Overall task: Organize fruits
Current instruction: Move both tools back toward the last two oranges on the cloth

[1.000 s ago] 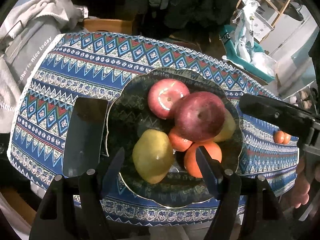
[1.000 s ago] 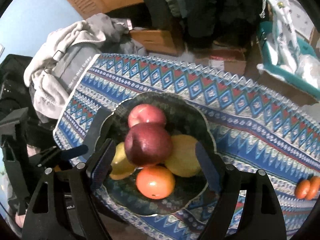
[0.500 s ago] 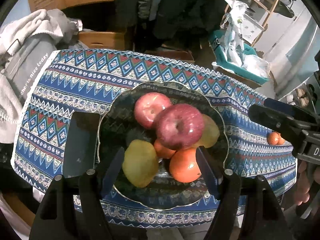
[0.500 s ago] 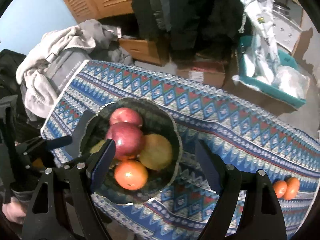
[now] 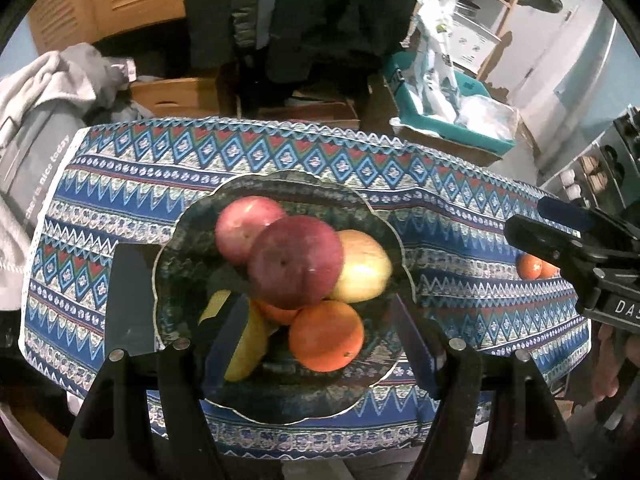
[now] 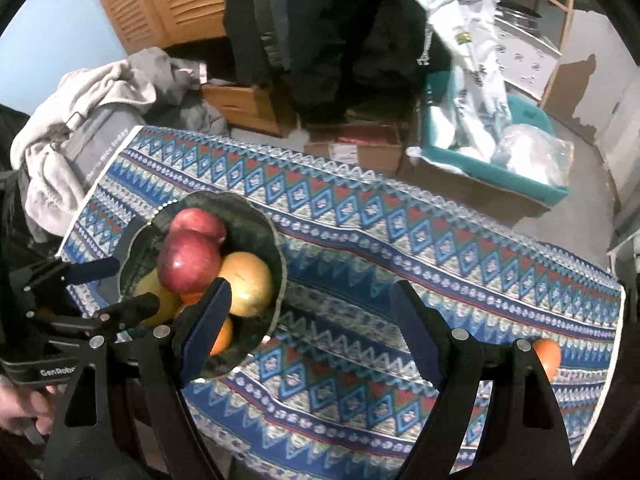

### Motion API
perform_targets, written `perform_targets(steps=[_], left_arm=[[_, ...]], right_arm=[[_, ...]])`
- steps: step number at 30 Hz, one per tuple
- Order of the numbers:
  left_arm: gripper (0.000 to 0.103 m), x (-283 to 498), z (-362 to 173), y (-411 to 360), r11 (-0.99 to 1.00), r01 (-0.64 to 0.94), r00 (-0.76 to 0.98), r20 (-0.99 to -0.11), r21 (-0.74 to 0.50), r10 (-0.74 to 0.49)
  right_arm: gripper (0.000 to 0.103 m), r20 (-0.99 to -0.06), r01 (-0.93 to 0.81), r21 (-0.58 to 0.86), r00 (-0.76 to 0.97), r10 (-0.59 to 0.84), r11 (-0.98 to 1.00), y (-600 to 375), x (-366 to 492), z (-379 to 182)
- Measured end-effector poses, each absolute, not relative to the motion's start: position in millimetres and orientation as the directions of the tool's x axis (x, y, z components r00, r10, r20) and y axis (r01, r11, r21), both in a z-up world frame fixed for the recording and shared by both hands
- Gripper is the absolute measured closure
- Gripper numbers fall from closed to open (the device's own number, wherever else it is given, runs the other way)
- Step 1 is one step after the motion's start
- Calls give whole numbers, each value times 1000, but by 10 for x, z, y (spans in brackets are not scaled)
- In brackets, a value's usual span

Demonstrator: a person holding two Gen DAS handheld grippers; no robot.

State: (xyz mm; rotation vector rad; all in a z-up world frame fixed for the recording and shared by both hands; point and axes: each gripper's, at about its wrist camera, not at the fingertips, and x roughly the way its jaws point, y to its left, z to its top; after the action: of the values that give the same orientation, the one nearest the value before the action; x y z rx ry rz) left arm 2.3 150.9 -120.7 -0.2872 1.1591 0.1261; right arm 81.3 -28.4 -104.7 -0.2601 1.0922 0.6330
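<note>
Both the left tool [image 5: 320, 328] and right tool [image 6: 310, 320] hang wide open, empty, over the fruit bowl [image 5: 180, 256] on the desk [image 6: 400, 240].

Fruits [image 5: 296, 264] heaped in dark scalloped bowl [image 5: 180, 248]

The left gripper's near finger [image 5: 224, 340] hides part of the yellow pear [image 5: 250, 344], while the right gripper's frame covers most of the tangerine [image 6: 547, 356].

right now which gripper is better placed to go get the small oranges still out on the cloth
Right. The small oranges lie near the cloth's right end, beside the right gripper, its jaws open and empty. The left gripper hangs over the bowl.
</note>
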Motion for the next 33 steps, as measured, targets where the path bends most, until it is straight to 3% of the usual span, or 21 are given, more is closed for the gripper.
perform_targets(steps=[33], left_arm=[[28, 404, -1098, 60, 995, 17, 399, -912, -94, -93]], right_arm=[[20, -895, -426, 33, 390, 217, 904, -1954, 831, -1115]])
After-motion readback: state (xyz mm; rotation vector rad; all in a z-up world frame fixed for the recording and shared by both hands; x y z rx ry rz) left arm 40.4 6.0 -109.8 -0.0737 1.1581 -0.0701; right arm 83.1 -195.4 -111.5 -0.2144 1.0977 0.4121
